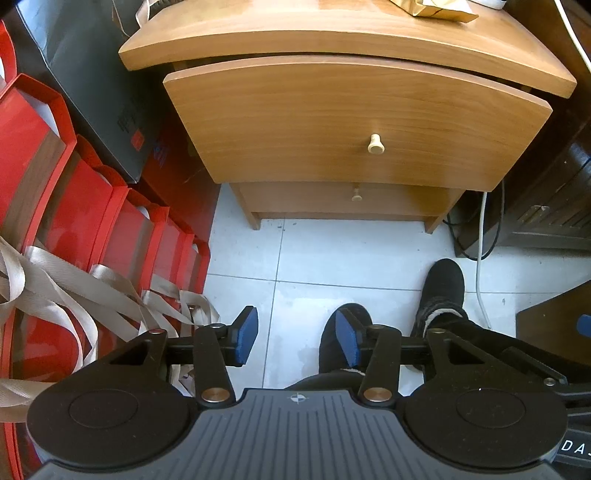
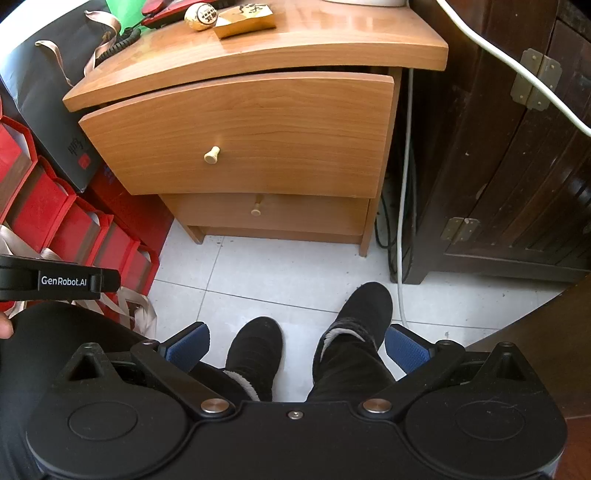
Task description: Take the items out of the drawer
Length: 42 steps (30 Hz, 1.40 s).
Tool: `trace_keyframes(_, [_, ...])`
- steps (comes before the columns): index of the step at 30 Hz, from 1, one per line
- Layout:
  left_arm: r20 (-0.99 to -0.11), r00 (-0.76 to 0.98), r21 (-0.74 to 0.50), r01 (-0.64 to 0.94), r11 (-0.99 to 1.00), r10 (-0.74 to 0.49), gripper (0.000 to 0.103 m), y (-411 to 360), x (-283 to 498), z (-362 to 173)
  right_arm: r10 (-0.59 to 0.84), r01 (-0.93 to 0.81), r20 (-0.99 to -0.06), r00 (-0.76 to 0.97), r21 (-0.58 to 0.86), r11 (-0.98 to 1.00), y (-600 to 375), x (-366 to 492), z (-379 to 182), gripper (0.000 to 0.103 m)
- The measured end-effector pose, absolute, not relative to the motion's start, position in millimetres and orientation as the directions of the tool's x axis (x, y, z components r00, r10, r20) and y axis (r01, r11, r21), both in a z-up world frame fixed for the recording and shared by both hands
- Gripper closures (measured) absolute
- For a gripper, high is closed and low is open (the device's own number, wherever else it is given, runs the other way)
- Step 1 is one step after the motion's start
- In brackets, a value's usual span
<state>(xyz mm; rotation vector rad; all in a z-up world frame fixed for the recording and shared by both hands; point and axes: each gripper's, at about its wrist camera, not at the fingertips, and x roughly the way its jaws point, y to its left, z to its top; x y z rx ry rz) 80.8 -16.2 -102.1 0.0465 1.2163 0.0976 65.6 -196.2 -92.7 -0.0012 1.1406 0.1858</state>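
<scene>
**Both grippers spread and empty in front of the nightstand**

Nearest the left wrist camera, the left gripper (image 1: pixel 297 338) has its blue pads (image 1: pixel 246 336) standing apart with nothing between them. Below it lie pale floor tiles (image 1: pixel 295 254) and the person's black boots (image 1: pixel 441 291). The right gripper (image 2: pixel 295 349) is spread wider still, also empty, its pads either side of the same boots in its own view. At the left edge of the right view the black body of the other gripper, lettered "GenRobot.AI", juts in.

To the left stand red bags (image 1: pixel 48 177) with beige ribbon handles, and behind them a black bag (image 1: pixel 85 85).

Further on is the wooden nightstand (image 1: pixel 332 40). Its top drawer (image 1: pixel 354 122) is pulled out slightly, front tilted forward, with a cream knob (image 1: pixel 376 144) at its middle; its inside cannot be seen. The lower drawer (image 1: pixel 347 201) is closed. Both grippers are well apart from the knob.

On the nightstand top lie a round printed ball (image 2: pixel 200 16) and a tan packet (image 2: pixel 245 20). A white cable (image 2: pixel 404 177) runs down between the nightstand and a dark cabinet (image 2: pixel 509 166).
</scene>
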Motion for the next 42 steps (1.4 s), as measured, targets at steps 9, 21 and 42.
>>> trace_keyframes(9, [-0.931, 0.349, 0.091, -0.052, 0.994, 0.103, 0.049, -16.2, 80.0, -101.7, 0.144, -0.144, -0.903, 0.405, 0.093, 0.985, -196.1, 64.8, -92.4, 0.001])
trace_keyframes(21, [-0.937, 0.344, 0.057, -0.046, 0.997, 0.069, 0.048, -14.0, 80.3, -101.2, 0.15, -0.142, -0.902, 0.405, 0.1, 0.985, -198.1, 65.4, -92.3, 0.001])
trace_keyframes(42, [-0.932, 0.353, 0.062, -0.051, 0.997, 0.076, 0.048, -16.8, 77.7, -99.9, 0.152, -0.139, -0.902, 0.405, 0.104, 0.985, -197.6, 65.2, -91.9, 0.001])
